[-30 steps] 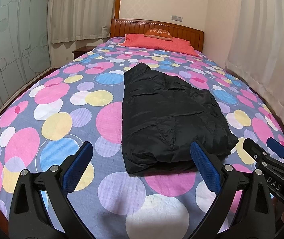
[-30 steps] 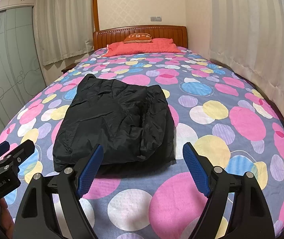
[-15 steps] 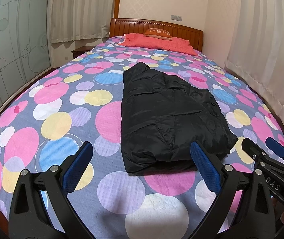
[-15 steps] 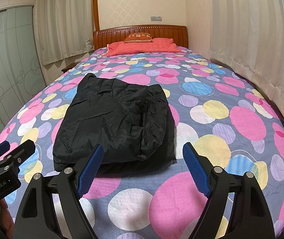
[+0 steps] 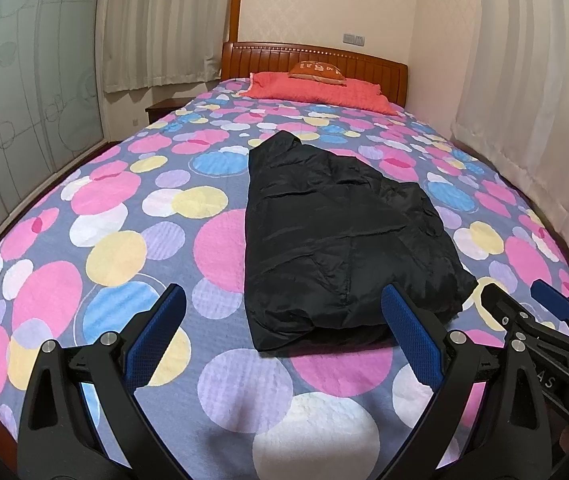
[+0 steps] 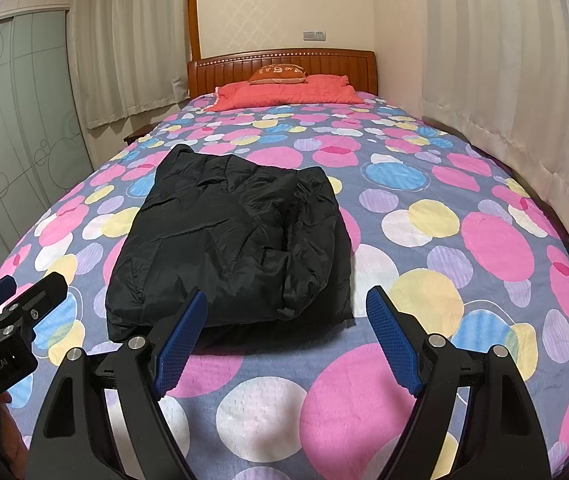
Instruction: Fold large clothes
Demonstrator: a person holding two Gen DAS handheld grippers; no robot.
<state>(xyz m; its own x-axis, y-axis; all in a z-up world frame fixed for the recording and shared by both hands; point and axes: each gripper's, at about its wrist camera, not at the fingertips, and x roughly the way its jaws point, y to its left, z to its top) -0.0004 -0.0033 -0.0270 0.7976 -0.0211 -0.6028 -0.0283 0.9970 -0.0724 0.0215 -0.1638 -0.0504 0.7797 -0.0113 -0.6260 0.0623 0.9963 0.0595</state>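
The folded black jacket lies mid-bed on the spotted cover, seemingly in a neat rectangle though its far edge is foreshortened, while the left tongs and right tongs hover near its near edge, both spread wide and grasping nothing.

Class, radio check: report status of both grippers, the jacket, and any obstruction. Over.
Left gripper open, empty. Right gripper open, empty. Black jacket folded, lying on the bedspread, untouched. Nothing in the way. Over.
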